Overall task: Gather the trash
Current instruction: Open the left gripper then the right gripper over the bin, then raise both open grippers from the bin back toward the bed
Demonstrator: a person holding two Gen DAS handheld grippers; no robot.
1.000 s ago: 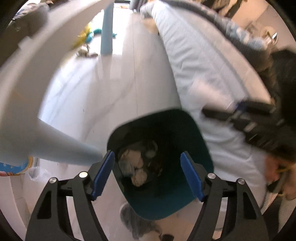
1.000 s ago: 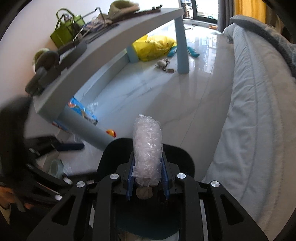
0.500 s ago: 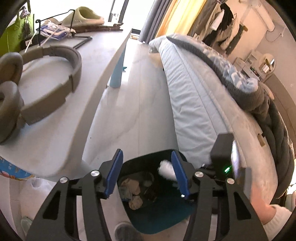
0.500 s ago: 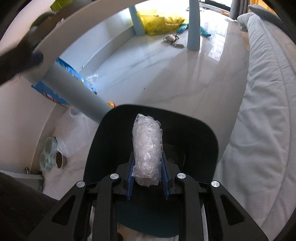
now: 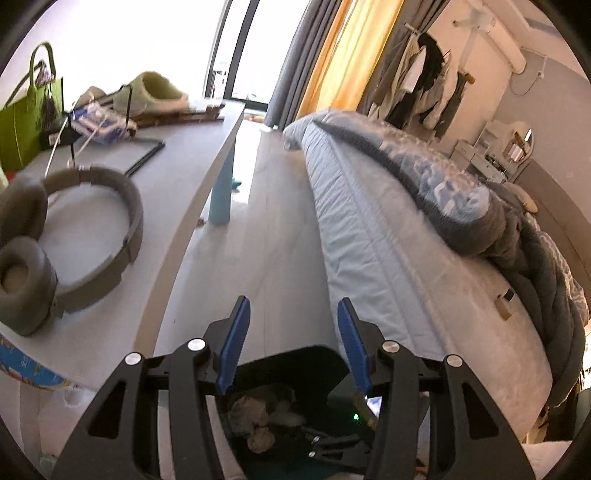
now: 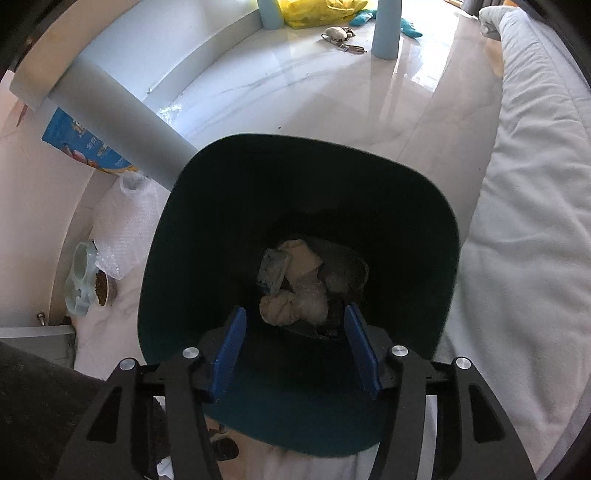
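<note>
Down at the bottom of the right wrist view, the right tool (image 6: 293, 347) is spread wide with nothing between its blue pads, hovering right over the mouth of the dark teal trash bin (image 6: 173, 236). Inside the bin, near the frame center, there's a heap of crumpled trash (image 6: 295, 288): beige wads, a clear plastic-looking lump and a small grey flat piece sitting on top. Left of the bin on the white floor (image 6: 332, 96) there's a sheet of bubble wrap (image 6: 122, 225), with a pale blue pet bowl (image 6: 83, 280) holding brown kibble just below it. A blue printed bag (image 6: 85, 144) leans behind the grey table leg (image 6: 122, 122) in the upper left, and a yellow bag (image 6: 317, 11) sits at the top edge. The bed (image 6: 535, 184) runs down the right side

Over on the left wrist view, the left tool (image 5: 291, 341) is also spread apart and empty, higher up, at tabletop level. The same bin (image 5: 295, 363) peeks out between and below its fingers at the bottom center, trash visible inside, and part of the other tool shows over it. On the tabletop (image 5: 173, 177) at the left lie grey headphones (image 5: 70, 236), with a green bag (image 5: 22, 122) and a slipper (image 5: 155, 92) further back in the upper left
</note>
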